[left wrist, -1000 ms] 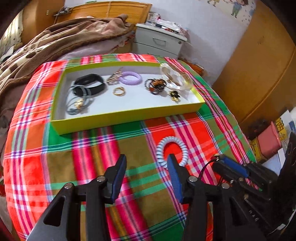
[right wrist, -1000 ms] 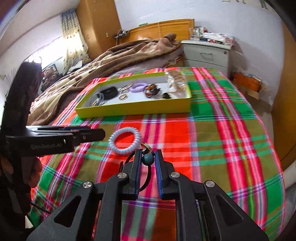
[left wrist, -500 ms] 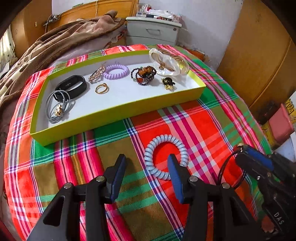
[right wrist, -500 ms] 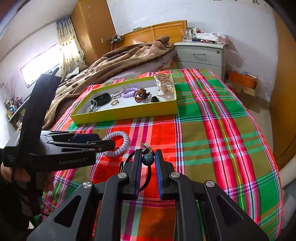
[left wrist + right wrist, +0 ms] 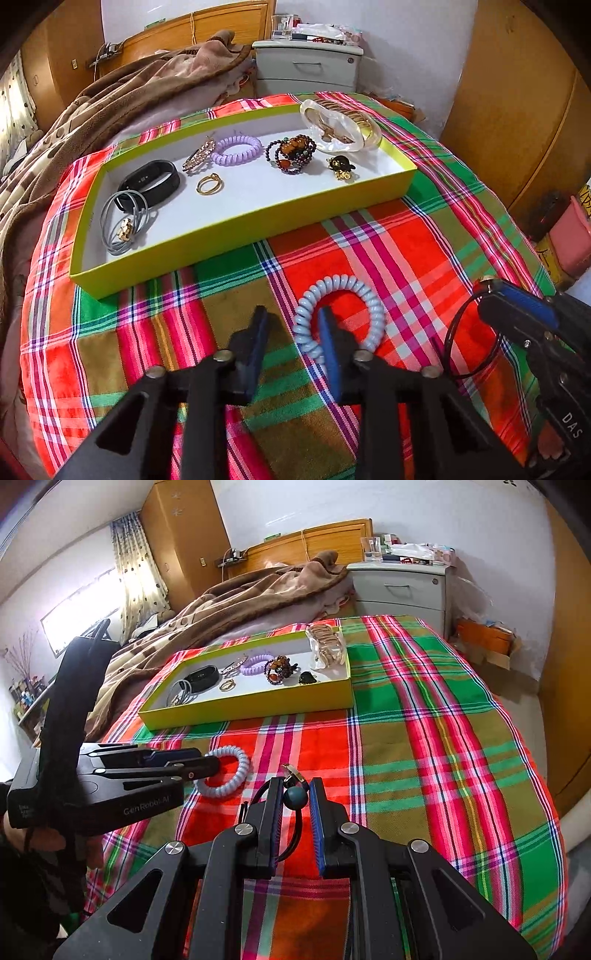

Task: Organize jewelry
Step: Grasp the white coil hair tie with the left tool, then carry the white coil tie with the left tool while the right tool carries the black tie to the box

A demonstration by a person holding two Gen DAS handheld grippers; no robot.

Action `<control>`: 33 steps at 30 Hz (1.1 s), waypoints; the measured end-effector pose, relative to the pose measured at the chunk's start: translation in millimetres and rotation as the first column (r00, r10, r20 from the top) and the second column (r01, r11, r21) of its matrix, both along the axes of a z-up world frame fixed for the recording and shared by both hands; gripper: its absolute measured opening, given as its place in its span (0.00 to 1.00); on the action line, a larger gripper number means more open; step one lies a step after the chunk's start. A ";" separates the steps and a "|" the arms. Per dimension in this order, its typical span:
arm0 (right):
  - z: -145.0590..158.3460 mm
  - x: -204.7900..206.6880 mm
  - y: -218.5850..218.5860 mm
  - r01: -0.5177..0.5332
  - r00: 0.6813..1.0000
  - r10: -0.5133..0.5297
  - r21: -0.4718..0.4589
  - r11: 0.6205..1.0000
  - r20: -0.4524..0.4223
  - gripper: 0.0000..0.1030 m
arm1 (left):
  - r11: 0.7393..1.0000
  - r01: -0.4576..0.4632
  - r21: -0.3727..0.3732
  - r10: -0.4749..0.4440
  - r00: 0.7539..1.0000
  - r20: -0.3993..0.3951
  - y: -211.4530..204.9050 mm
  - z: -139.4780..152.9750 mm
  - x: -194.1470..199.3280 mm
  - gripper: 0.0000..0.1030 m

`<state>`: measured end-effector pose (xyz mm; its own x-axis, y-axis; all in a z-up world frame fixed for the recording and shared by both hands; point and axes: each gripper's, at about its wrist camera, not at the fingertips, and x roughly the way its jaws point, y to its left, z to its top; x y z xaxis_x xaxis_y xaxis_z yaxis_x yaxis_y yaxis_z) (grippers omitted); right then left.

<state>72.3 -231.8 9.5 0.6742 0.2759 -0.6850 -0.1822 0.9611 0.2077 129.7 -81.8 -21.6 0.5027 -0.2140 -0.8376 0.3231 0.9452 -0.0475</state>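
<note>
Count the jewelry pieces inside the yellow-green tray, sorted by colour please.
Black: 2, smart band and small dark charm
Purple: 1, coil tie
Gold: 2, ring and clip
Grey: 1, cord
Brown: 1, bead bracelet
Clear: 1, bangle
Total: 8

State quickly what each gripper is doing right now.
Left gripper: open, one finger inside the blue coil tie.
Right gripper: shut on the black tie.

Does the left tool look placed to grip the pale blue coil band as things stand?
Probably yes. The left tool is open, one finger already inside the coil band and the other outside it, so part of the coil lies between them; nothing blocks closing.
</note>
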 end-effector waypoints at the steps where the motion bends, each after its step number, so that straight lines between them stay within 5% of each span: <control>1: -0.1 0.4 0.4 0.000 1.000 0.000 -0.003 1.000 -0.001 0.14 | 1.000 -0.001 -0.005 0.001 1.000 -0.001 0.8 0.1 0.1 0.19; 5: -0.9 1.0 0.7 0.003 1.000 -0.003 -0.007 1.000 -0.004 0.14 | 1.000 -0.003 -0.021 0.003 1.000 -0.006 2.3 0.5 2.2 0.12; 33: 18.5 9.3 10.3 0.014 0.999 -0.013 -0.030 0.999 0.037 0.14 | 0.994 -0.020 -0.110 0.025 0.999 0.046 27.8 31.4 -4.7 0.10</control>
